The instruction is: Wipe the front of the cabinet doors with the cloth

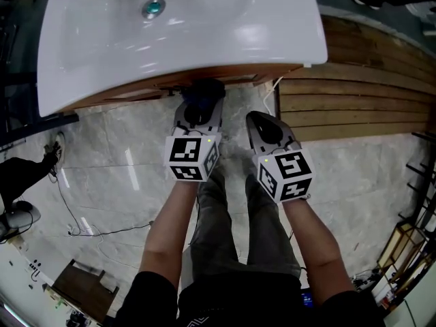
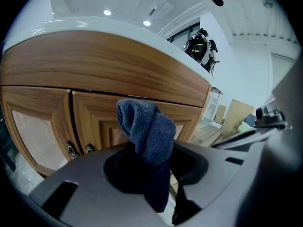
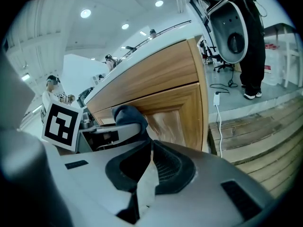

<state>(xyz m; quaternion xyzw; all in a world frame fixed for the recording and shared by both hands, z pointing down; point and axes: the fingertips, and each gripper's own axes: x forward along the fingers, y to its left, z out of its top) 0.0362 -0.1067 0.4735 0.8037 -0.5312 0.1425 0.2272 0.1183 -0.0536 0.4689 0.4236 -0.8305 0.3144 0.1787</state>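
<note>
Blue cloth (image 2: 147, 129) is bunched and clamped in the closed jaws of the left hand-held gripper (image 2: 152, 162). Its wad stands up just in front of the wooden cabinet doors (image 2: 92, 119), over the right-hand panel. Whether it touches the wood cannot be told. A white basin (image 1: 204, 33) overhangs the doors. Further right, the right hand-held gripper (image 3: 150, 148) has its jaws together on nothing, near the cabinet's right corner.
</note>
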